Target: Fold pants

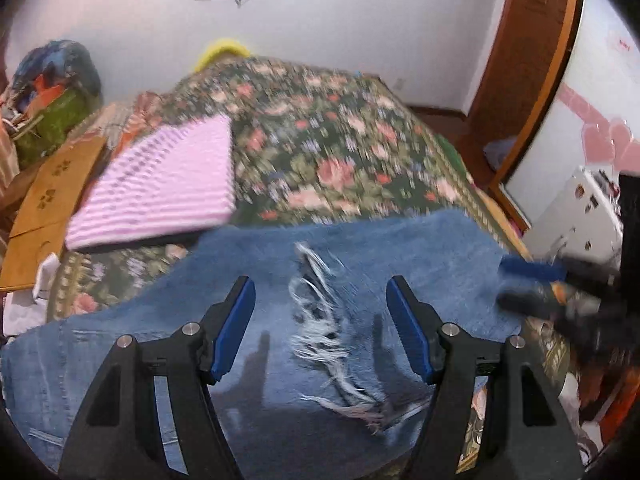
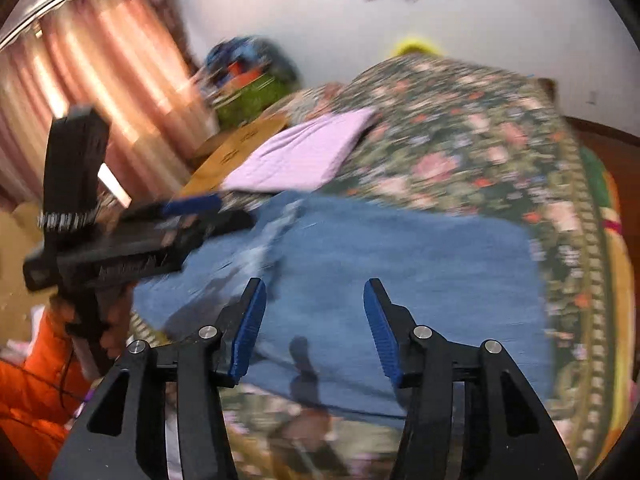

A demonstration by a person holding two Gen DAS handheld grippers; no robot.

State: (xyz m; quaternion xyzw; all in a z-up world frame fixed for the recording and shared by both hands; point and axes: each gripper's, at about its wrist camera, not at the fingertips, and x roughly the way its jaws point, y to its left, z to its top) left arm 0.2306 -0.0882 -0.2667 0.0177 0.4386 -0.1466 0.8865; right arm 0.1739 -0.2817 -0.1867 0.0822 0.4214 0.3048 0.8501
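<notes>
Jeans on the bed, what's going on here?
A person holds a gripper in each hand over blue ripped jeans spread on a floral bedspread. The left gripper hangs open above the frayed tear. The right gripper is open too, nothing between its pads. A folded pink striped cloth lies behind. Neither gripper has hold of the jeans.

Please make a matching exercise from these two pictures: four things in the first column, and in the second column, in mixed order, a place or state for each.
Column one:
1. ripped blue denim jeans
2. pink striped folded cloth
3. left claw
4. flat brown cardboard

Column two:
A. open above the frayed tear
B. at the floral bedspread's left edge
C. spread flat on the bedspread
D. folded, beyond the jeans

Pairs: 1-C, 2-D, 3-A, 4-B
</notes>
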